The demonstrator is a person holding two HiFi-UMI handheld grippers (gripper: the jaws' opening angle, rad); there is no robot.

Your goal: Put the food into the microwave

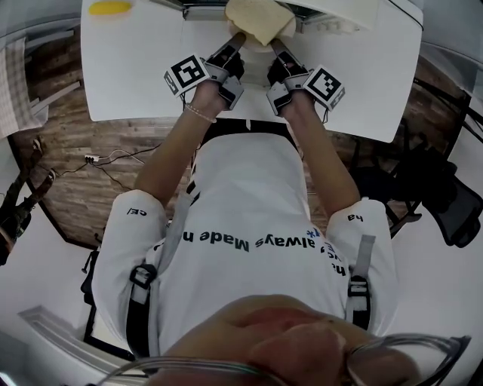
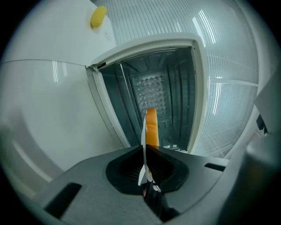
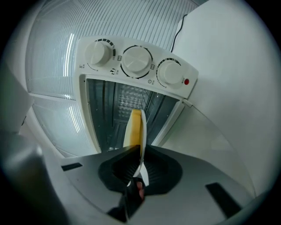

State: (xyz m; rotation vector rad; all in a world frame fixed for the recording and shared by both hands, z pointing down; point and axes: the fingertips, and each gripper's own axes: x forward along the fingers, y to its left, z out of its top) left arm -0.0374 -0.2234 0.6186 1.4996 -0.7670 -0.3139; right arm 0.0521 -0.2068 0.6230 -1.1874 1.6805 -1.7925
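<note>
A white plate [image 1: 256, 44] carries a pale yellow slice of food [image 1: 260, 19] and hangs over the table's far edge, just in front of the microwave [image 1: 355, 10]. My left gripper [image 1: 234, 41] is shut on the plate's left rim and my right gripper [image 1: 278, 47] on its right rim. In the left gripper view the plate [image 2: 143, 132] shows edge-on with the orange-yellow food [image 2: 152, 127] against the open cavity [image 2: 162, 88]; the left gripper [image 2: 144, 147] clamps it. In the right gripper view the plate [image 3: 142, 132] and food [image 3: 133, 127] point into the cavity [image 3: 118, 110], held by the right gripper [image 3: 140, 149].
The microwave's door stands open; three white knobs [image 3: 136, 60] sit on its panel. A yellow object [image 1: 109, 7] lies on the white table [image 1: 136, 75] at the far left, and shows as the yellow object [image 2: 97, 16] in the left gripper view. A black chair [image 1: 445, 196] stands at the right.
</note>
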